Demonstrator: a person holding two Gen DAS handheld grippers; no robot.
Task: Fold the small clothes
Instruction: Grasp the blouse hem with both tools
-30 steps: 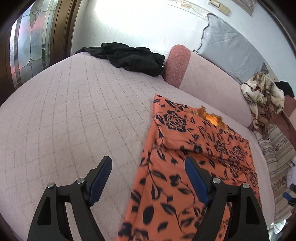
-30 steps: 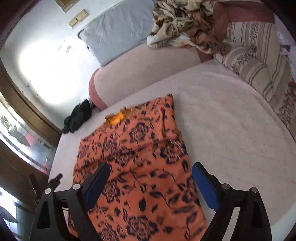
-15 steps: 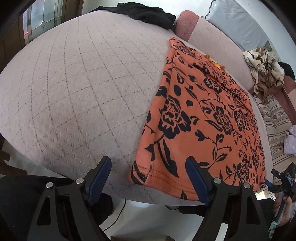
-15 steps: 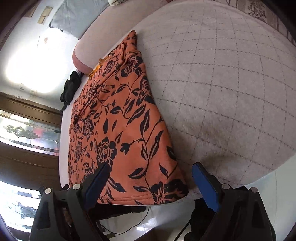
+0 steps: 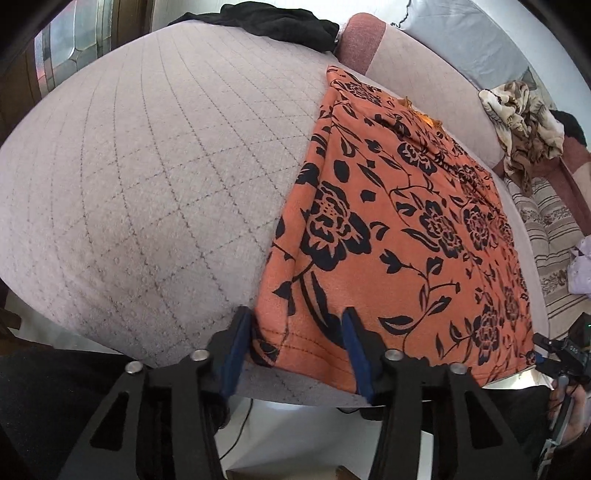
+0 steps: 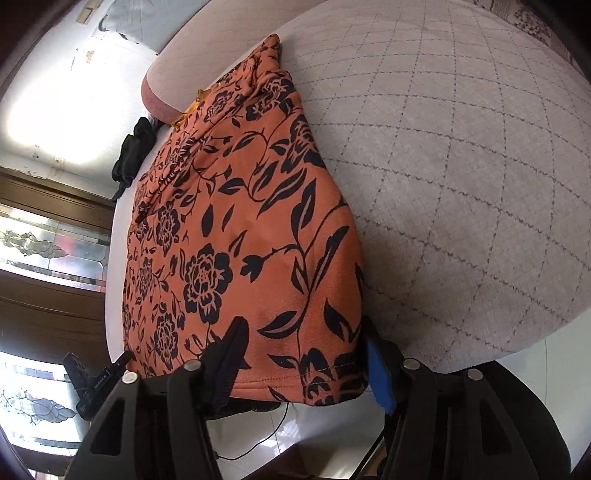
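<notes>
An orange garment with a black flower print lies flat on the pinkish quilted bed, its hem hanging at the near edge; it also shows in the right wrist view. My left gripper is open with its jaws around the hem's left corner, blue pads on either side of the cloth. My right gripper is open with its jaws around the hem's right corner. The right gripper's tip shows at the far right of the left wrist view.
The bed has bare quilted surface on both sides of the garment. A black garment lies at the far end. A pink bolster, a grey pillow, a patterned blanket and striped cushions lie beyond. Floor and a cable show below.
Both grippers have pulled back to the bed's near edge and dropped to the garment's hem. Their jaws have narrowed around the two hem corners.
</notes>
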